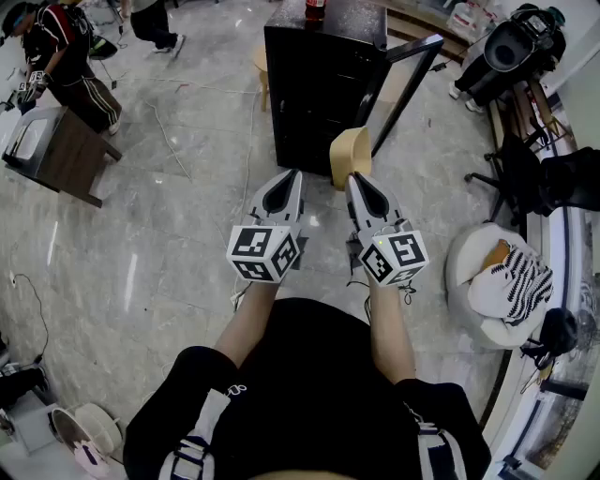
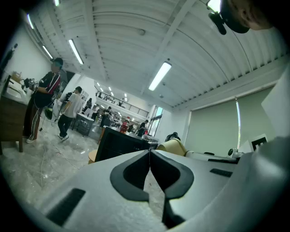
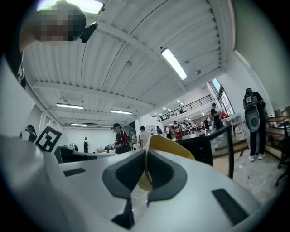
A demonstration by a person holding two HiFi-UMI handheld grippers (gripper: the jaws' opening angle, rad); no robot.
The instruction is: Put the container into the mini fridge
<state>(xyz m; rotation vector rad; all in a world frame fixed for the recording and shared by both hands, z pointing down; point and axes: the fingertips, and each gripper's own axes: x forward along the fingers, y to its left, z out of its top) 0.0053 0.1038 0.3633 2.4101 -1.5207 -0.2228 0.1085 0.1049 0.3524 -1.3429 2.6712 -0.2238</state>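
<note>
Fingers (image 3: 168,174) of the right gripper (image 3: 146,153) are pinched on the thin rim of the tan container (image 3: 166,142), with the wall of the container caught between the two dark pads; fingers (image 2: 131,174) of the left gripper (image 2: 150,153) are pressed together at their tips with nothing between them. From the head view both grippers are held out side by side in front of the person, the left gripper (image 1: 291,174) just left of the right gripper (image 1: 357,176); the container (image 1: 349,150) rises from the right gripper's tips, on the near side of the black mini fridge (image 1: 319,84) and outside it. The fridge stands on the marbled floor (image 1: 169,234) straight ahead; its glass door (image 1: 405,82) is swung open to the right; a red bottle (image 1: 315,8) stands on its top. Far to the left another person (image 1: 66,56) bends over beside a low brown table (image 1: 70,155); to the near right a white round seat (image 1: 469,281) holds a striped cloth (image 1: 520,281).
</note>
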